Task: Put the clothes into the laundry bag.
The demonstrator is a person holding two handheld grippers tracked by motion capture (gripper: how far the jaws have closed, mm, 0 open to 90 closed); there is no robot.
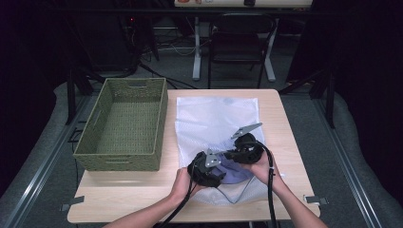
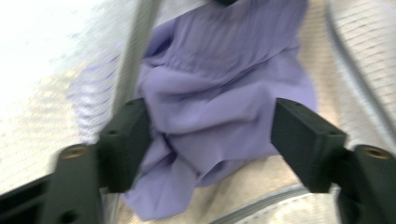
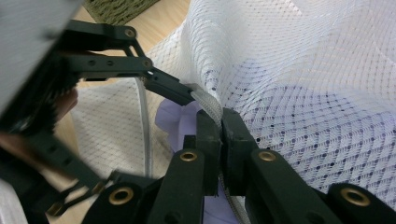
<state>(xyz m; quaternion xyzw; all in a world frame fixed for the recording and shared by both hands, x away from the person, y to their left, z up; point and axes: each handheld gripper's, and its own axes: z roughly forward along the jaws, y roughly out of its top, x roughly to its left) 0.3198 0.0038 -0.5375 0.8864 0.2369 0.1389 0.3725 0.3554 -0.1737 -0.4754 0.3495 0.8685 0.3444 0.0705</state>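
Both grippers [image 1: 227, 159] black, brass-coloured screw inserts at jaw bases, grey three-cornered plates on top, black cables trailing; forearms bare, no sleeves.

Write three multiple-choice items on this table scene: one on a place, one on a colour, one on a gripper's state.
1. Where is the woven basket?
A. Left of the mesh bag
B. On the bag
C. On the floor

2. What colour is the cloth in the bag?
A. Red
B. Lilac
C. Black

3. How do the right gripper's jaws stand?
A. Wide open
B. Shut on the bag's edge
C. Shut on the basket

Answers:
1. A, it stands beside the bag on the table.
2. B, pale purple folds show between the left gripper's jaws.
3. B, the mesh hem is pinched between them.
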